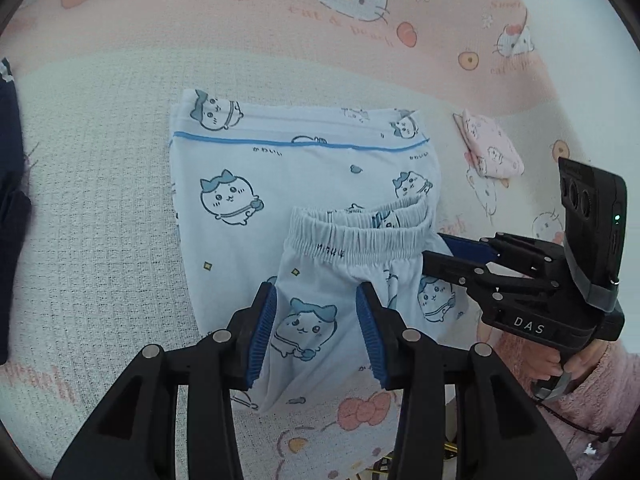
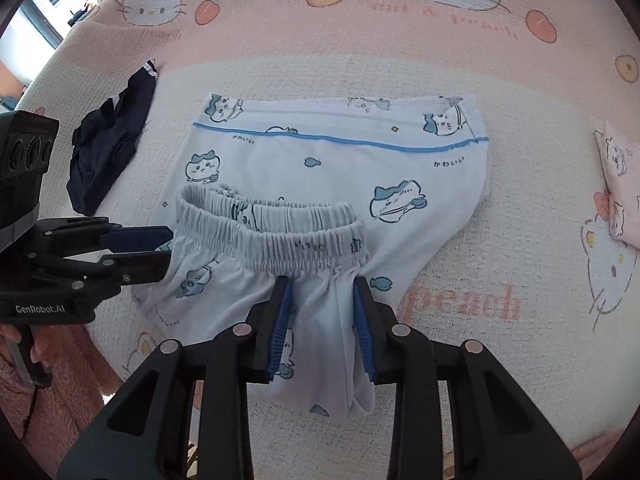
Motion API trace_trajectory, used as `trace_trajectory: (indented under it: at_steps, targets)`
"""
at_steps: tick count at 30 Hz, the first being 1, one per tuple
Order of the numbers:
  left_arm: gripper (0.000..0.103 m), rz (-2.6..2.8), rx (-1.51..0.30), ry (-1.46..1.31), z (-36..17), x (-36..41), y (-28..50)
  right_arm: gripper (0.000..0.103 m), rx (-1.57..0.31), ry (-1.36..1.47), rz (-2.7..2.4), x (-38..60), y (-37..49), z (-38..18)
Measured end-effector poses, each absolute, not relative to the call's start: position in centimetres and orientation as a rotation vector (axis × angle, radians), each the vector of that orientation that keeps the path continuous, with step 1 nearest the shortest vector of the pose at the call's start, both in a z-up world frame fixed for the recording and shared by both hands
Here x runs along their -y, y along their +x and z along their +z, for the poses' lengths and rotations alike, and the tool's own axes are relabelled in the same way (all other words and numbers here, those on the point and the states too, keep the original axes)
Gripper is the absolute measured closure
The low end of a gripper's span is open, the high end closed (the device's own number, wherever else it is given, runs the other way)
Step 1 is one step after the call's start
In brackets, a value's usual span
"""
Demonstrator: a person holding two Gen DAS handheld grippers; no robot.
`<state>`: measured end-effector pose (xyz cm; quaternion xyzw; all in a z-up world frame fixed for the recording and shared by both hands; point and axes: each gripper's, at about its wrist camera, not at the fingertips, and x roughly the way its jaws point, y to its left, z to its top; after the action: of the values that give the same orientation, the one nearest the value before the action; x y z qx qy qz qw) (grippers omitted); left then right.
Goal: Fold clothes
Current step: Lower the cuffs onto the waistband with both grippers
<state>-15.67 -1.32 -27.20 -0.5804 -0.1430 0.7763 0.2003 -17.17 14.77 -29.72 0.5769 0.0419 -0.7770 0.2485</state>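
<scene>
Now the left claw (image 1: 316, 320) stands open astride the folded pale-blue pants (image 2: 332, 176), pads clear of the cloth; the right claw (image 2: 323, 322) is likewise parted over a bunched fold just below the elastic waistband (image 2: 272, 240). Pants lie mid-bed, long axis across the views, waistband doubled toward the claws. Open bedspread (image 2: 520, 360) surrounds them; a navy garment (image 2: 108, 152) sits left, a pink one (image 1: 492, 152) right. Housings read "DAS" and "GenRobot.AI"; the bedspread reads "peach".

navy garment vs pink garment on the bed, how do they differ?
The navy garment is dark, plain and lies crumpled; the pink garment is pale, printed with small characters and folded flat. The navy garment sits left of the blue pajamas, the pink garment right. Both rest on the bedspread, clear of the tongs.
</scene>
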Motion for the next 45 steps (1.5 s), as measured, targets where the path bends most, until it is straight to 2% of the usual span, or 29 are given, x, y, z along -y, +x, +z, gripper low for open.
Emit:
trace_trajectory:
  at_steps: [3, 5, 7, 8, 9, 10, 13, 21, 25, 27, 30, 32, 33, 36, 38, 40, 43, 45]
  targets:
    - [0.059, 2.13, 0.46, -1.621, -27.7, 1.7, -16.2, 0.069, -0.067, 1.604, -2.09, -15.3, -17.7, -30.3]
    - [0.059, 2.114, 0.433, -1.651, -28.5, 1.1, -16.2, 0.064, -0.043, 1.625, -2.074, -15.5, -17.9, -30.7]
    - [0.064, 2.095, 0.399, -1.644, -28.6, 0.4, -16.0, 0.067, -0.066, 1.617, -2.076, -15.3, -17.7, -30.6]
    - [0.097, 2.086, 0.38, -1.626, -28.4, 0.0, -15.8, 0.073, -0.093, 1.595, -2.087, -15.1, -17.5, -30.2]
    - [0.098, 2.101, 0.374, -1.61, -28.0, 0.0, -15.8, 0.077, -0.112, 1.575, -2.101, -15.0, -17.2, -29.9]
    - [0.098, 2.115, 0.369, -1.595, -27.5, 0.0, -15.9, 0.085, -0.119, 1.562, -2.113, -14.9, -17.1, -29.5]
    - [0.098, 2.16, 0.353, -1.548, -26.2, 0.0, -16.1, 0.092, -0.101, 1.522, -2.15, -15.1, -17.5, -28.2]
    - [0.098, 2.297, 0.352, -1.432, -23.3, 1.5, -20.7, 0.093, -0.119, 1.352, -2.252, -13.6, -20.9, -23.8]
    - [0.097, 2.353, 0.304, -1.512, -27.2, 1.7, -24.0, 0.083, -0.174, 1.393, -2.294, -12.5, -24.6, -25.7]
    - [0.096, 2.32, 0.268, -1.651, -30.1, 1.6, -25.4, 0.082, -0.205, 1.504, -2.287, -12.3, -26.7, -28.4]
    - [0.094, 2.368, 0.282, -1.568, -28.3, 1.8, -25.0, 0.081, -0.067, 1.539, -2.259, -13.4, -27.9, -28.3]
    - [0.091, 2.448, 0.278, -1.475, -26.5, 2.3, -24.1, 0.067, 0.049, 1.459, -2.293, -15.1, -27.8, -26.4]
    - [0.091, 2.477, 0.272, -1.443, -25.8, 2.5, -23.8, 0.064, 0.103, 1.442, -2.304, -16.1, -27.7, -25.7]
    - [0.09, 2.459, 0.241, -1.376, -24.4, 1.9, -23.4, 0.063, 0.106, 1.507, -2.331, -18.4, -27.8, -25.5]
    - [0.09, 2.388, 0.192, -1.356, -24.4, 0.2, -23.5, 0.063, -0.013, 1.558, -2.365, -19.1, -27.9, -26.0]
    - [0.09, 2.299, 0.136, -1.373, -25.3, -2.2, -23.5, 0.063, -0.089, 1.605, -2.356, -19.8, -27.8, -27.2]
    - [0.09, 2.248, 0.046, -1.452, -27.6, -5.1, -23.9, 0.064, -0.051, 1.644, -2.221, -19.7, -27.3, -28.4]
    - [0.09, 2.302, -0.018, -1.515, -28.8, -5.0, -23.9, 0.064, -0.13, 1.607, -2.168, -18.4, -26.4, -28.5]
